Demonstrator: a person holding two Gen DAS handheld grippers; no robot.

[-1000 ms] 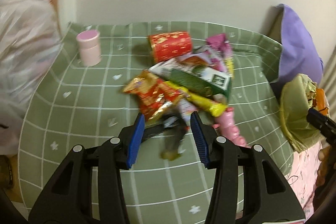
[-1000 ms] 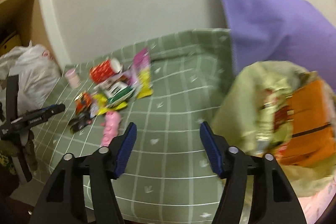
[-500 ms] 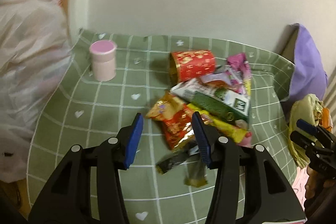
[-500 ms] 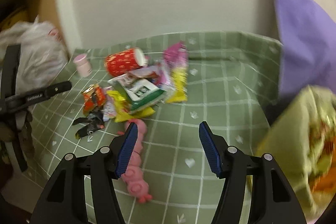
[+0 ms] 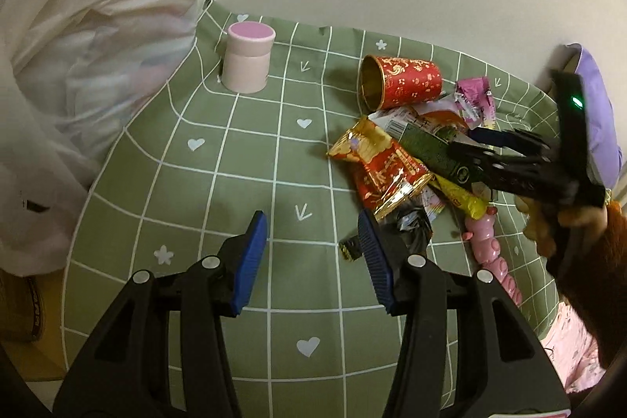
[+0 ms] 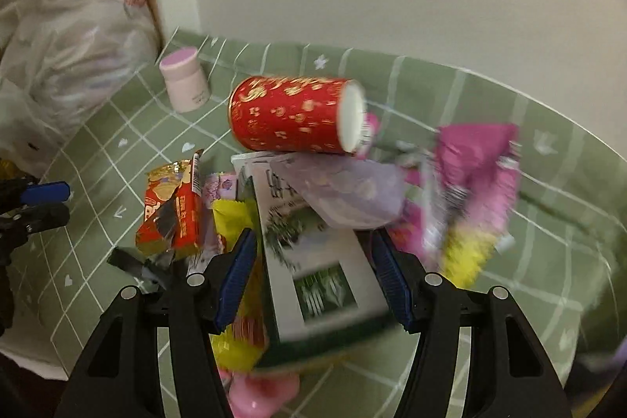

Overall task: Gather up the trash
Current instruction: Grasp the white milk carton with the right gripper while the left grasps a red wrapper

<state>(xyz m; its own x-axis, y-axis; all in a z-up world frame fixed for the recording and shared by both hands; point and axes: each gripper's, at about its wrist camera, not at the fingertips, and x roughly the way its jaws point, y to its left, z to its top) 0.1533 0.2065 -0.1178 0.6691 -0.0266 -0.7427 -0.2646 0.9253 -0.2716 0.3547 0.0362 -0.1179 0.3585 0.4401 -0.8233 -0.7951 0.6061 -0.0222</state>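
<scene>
A pile of trash lies on the green checked cloth (image 5: 250, 159): a red paper cup (image 5: 399, 87) on its side, a red-gold snack wrapper (image 5: 384, 167), a green-white carton (image 6: 313, 261), a yellow wrapper (image 5: 458, 196), pink wrappers (image 6: 478, 175) and a black wrapper (image 5: 411, 222). My left gripper (image 5: 311, 261) is open and empty, just left of the pile. My right gripper (image 6: 313, 269) is open, its jaws on either side of the green-white carton; it also shows in the left wrist view (image 5: 521, 159).
A pink lidded jar (image 5: 247, 62) stands at the cloth's far left. A white plastic bag (image 5: 78, 65) bulges at the left edge. A pink toy (image 5: 490, 245) lies beside the pile. A purple cushion (image 5: 595, 112) is at the right, against the wall.
My right gripper has swung left from the bag of collected trash to the pile, now over the carton. My left gripper has drawn back left, off the black wrapper.
</scene>
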